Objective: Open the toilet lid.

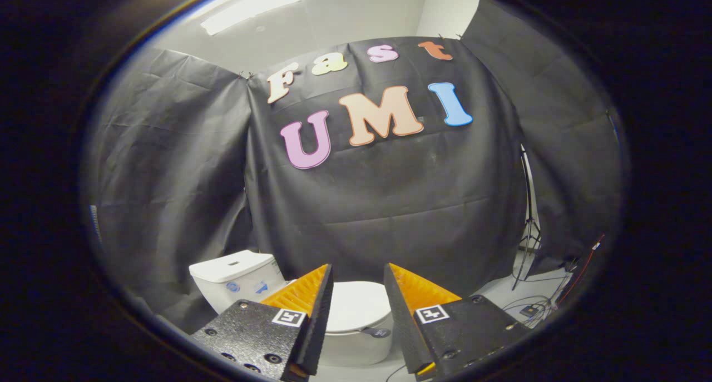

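Held above the toilet, the hand-held gripper (358,293) has its two fingers (320,309) spread apart with a clear gap between them, and nothing is held or touched by either one. Each finger carries a small square black-and-white marker (288,317) on its upper face, a coded pattern and not readable writing.

Through the gap between the fingers lies the toilet lid (356,307), white, down flat and closed over the bowl (350,346). It sits below and just beyond the fingertips, apart from them. At the front of the lid, near the inner edge of the right finger, a small dark tab or handle (376,332) sticks out from the rim.

Beyond the left finger stands the white tank (233,279), a flush button set in its top. Its front face bears a few small blue stickers or printed marks (247,287); they are too small and blurred to read.

Behind the toilet hangs the black cloth wall (400,204) of the booth, creased and falling to the floor. To the right of it, beyond the right finger, a thin stand (528,226) rises from the pale floor (500,293), with loose cables (534,307) and a small dark box lying near its foot. A red wire (584,262) runs down further right. Above the cloth, a long ceiling light (250,6) glows against the pale ceiling.
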The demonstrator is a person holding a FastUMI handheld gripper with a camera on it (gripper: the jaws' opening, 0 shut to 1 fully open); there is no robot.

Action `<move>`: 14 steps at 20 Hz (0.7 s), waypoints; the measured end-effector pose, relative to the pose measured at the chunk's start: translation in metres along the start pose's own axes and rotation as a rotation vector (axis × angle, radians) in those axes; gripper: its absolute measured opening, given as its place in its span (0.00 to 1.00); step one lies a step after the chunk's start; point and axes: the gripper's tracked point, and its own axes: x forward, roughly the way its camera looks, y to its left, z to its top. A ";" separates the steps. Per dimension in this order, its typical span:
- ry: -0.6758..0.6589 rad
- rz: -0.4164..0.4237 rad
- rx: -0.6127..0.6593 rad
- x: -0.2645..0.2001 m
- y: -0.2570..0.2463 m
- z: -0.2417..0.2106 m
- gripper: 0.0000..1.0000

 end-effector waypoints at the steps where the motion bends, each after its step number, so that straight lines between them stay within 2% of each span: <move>1: 0.010 -0.011 0.039 0.006 -0.002 -0.001 0.57; 5: 0.043 -0.105 0.260 0.031 -0.015 -0.017 0.56; 7: 0.028 -0.168 0.421 0.046 -0.026 -0.030 0.56; 9: 0.008 -0.200 0.582 0.062 -0.033 -0.047 0.53; 12: 0.009 -0.225 0.743 0.087 -0.038 -0.091 0.46; 14: 0.025 -0.234 0.847 0.098 -0.039 -0.113 0.46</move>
